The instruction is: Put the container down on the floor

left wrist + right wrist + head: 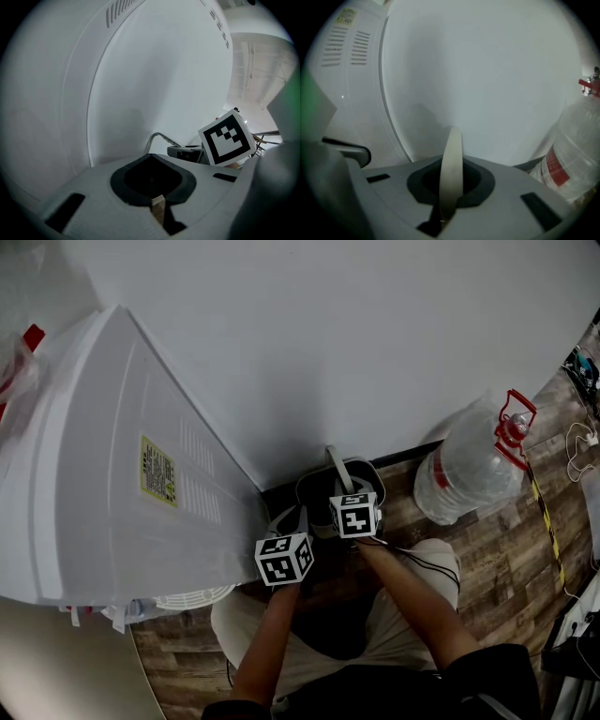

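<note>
The right gripper (449,199) is clamping the pale handle (452,159) of the container (317,491), the left gripper (159,202) pinching a tan strip (157,209) (just beside the white appliance (112,474)); releasing early is probably risking a tip against it.

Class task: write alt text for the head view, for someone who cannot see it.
Seen from above, a person holds the left gripper and the right gripper at a dark container beside a white wall, the right gripper shut on its pale handle. A white appliance stands at left and a clear water bottle on the wood floor at right.
</note>
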